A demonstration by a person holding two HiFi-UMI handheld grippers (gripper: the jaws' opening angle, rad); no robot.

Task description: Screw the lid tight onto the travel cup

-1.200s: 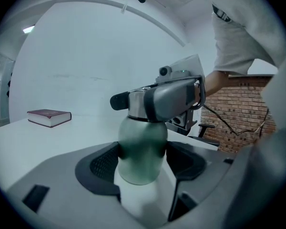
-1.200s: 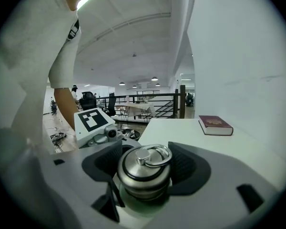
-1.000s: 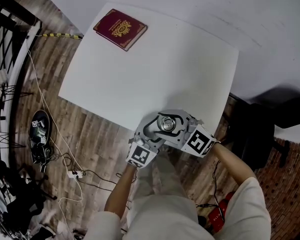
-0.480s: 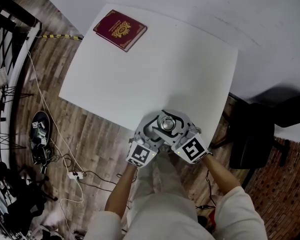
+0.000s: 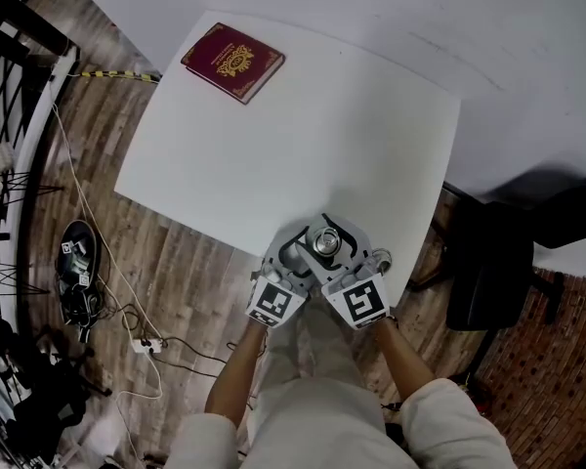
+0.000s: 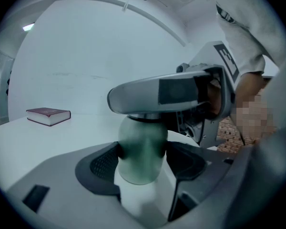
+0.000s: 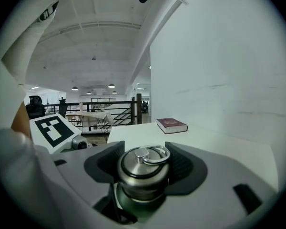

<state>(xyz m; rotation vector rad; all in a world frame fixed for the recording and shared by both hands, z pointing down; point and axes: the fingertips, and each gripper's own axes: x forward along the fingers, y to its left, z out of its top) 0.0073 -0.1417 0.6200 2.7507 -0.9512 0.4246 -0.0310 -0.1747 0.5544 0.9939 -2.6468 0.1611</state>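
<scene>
Head view places the travel cup point(image 5: 324, 244) at the near edge of the white worktop point(image 5: 303, 135); the left hand-held gripper point(image 6: 142, 157) pinches its green body, right hand-held gripper point(image 7: 143, 162) clamps its steel lid point(image 7: 139, 171).

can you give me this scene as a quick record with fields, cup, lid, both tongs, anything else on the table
travel cup: green-tinted body, upright, by the table's near edge
lid: metal, ring on top, seated on the cup
left tongs: shut on the cup's body
right tongs: shut on the lid, above the left tongs
table: white, square
red book: lying flat at the far left corner, well apart from the cup
</scene>
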